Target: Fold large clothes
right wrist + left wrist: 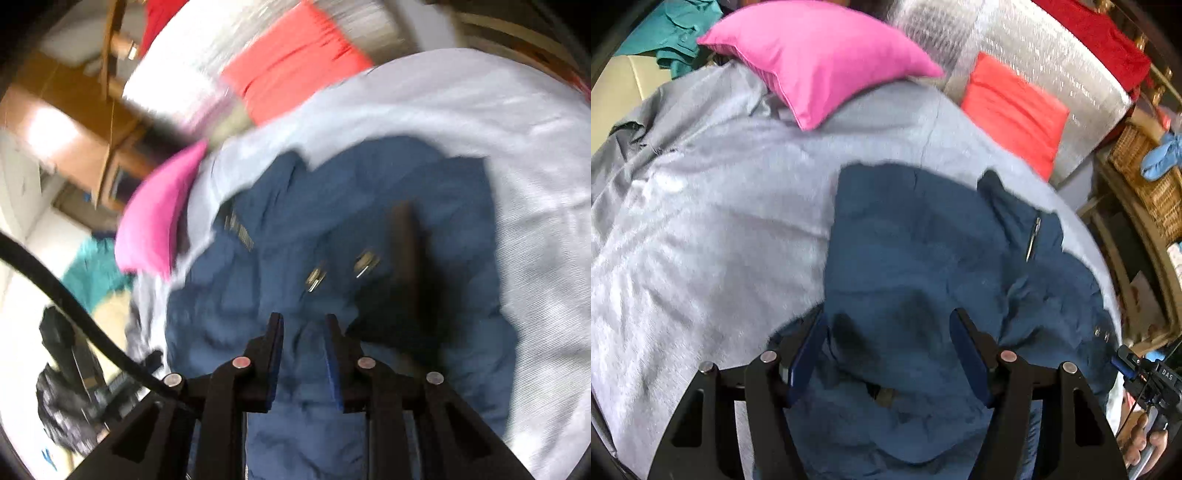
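- While the blue garment lies bunched at centre frame on the grey sheet, the left gripper hovers with jaws apart, holding nothing.
- Right gripper, jaws narrowly apart and empty in a blurred view, risks pinching several layers or a snap.

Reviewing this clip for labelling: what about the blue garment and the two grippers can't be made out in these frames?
- Blue garment: its near part runs under the left gripper and off the bottom edge in the left wrist view, so the full outline is unknown.
- Right gripper: motion blur in its own view hides whether the narrow-set pads pinch cloth.
- Dark blurred shape in the right wrist view: unidentifiable.
- Garment type: folds hide it.
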Tool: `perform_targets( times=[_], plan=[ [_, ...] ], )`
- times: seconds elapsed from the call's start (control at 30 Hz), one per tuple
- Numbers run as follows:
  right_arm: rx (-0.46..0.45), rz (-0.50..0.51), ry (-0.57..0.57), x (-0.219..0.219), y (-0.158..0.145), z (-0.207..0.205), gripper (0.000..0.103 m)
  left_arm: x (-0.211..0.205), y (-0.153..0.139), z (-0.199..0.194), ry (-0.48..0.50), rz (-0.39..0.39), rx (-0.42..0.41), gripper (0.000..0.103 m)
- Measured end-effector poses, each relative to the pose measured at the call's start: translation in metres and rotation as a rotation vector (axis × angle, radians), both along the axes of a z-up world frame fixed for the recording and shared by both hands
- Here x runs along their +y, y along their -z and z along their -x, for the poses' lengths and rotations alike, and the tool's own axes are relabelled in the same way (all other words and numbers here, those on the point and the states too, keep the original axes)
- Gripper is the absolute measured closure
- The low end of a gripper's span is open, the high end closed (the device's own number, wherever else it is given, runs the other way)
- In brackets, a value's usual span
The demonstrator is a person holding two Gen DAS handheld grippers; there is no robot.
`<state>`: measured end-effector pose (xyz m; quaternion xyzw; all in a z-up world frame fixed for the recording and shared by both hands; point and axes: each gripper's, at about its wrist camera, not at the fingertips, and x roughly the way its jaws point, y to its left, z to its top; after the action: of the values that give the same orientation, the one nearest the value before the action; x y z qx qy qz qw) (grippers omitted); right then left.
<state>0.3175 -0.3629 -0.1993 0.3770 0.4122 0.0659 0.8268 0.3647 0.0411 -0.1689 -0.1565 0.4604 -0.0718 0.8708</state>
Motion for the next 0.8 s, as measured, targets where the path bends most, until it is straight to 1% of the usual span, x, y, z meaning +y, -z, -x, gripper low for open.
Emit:
perform_targets(
  times=[0.03,0.07,0.1,0.13,0.17,0.2,0.27,0.33,0.4,0.47,0.53,0.57,0.6,0.67,0.7,0.73,0.8],
  plan=[
    [0.022,-0.004,0.031,-0.01,0.004,0.001,0.078,0.003,-0.001,-0.001,-0.013,-0.002,-0.005,0.033],
    [0.046,-0.001,0.036,-0.013,0.007,0.0,0.078,0.007,0.002,-0.002,-0.029,-0.012,0.003,0.033],
    [0.091,0.002,0.033,-0.015,0.015,-0.002,0.078,0.009,0.004,-0.004,-0.037,-0.019,0.015,0.033],
    [0.142,0.003,0.023,-0.016,0.025,-0.004,0.079,0.011,0.01,-0.007,-0.046,-0.029,0.036,0.033],
    [0.164,-0.01,0.024,-0.017,0.032,-0.006,0.079,0.012,0.019,-0.01,-0.055,-0.047,0.073,0.033],
    [0.166,-0.029,0.028,-0.019,0.036,-0.006,0.079,0.014,0.025,-0.015,-0.055,-0.054,0.096,0.033],
    [0.159,-0.049,0.031,-0.023,0.034,-0.005,0.079,0.015,0.033,-0.017,-0.058,-0.031,0.125,0.033],
    [0.112,-0.057,0.043,-0.027,0.023,-0.001,0.077,0.016,0.027,-0.016,-0.059,-0.02,0.112,0.033],
    [0.037,-0.065,0.081,-0.034,0.011,0.002,0.077,0.013,0.015,-0.011,-0.044,-0.005,0.065,0.033],
    [-0.022,-0.066,0.142,-0.041,0.006,0.002,0.077,0.007,0.004,-0.006,-0.027,0.001,0.009,0.033],
    [-0.051,-0.062,0.191,-0.049,0.008,-0.003,0.066,-0.001,-0.001,-0.004,0.012,0.0,-0.015,0.033],
    [-0.051,-0.063,0.21,-0.051,0.014,-0.007,0.058,-0.008,-0.002,-0.003,0.039,-0.007,-0.02,0.033],
    [-0.036,-0.074,0.217,-0.052,0.021,-0.012,0.057,-0.012,0.0,-0.005,0.059,-0.019,-0.018,0.033],
    [0.018,-0.095,0.218,-0.055,0.04,-0.022,0.058,-0.023,0.009,-0.007,0.089,-0.066,0.02,0.033],
    [0.028,-0.105,0.223,-0.058,0.044,-0.024,0.058,-0.025,0.015,-0.014,0.097,-0.081,0.039,0.033],
    [0.024,-0.136,0.232,-0.061,0.047,-0.022,0.058,-0.028,0.018,-0.015,0.103,-0.095,0.05,0.033],
    [0.016,-0.165,0.244,-0.064,0.041,-0.017,0.058,-0.026,0.018,-0.014,0.103,-0.098,0.049,0.033]
  ],
)
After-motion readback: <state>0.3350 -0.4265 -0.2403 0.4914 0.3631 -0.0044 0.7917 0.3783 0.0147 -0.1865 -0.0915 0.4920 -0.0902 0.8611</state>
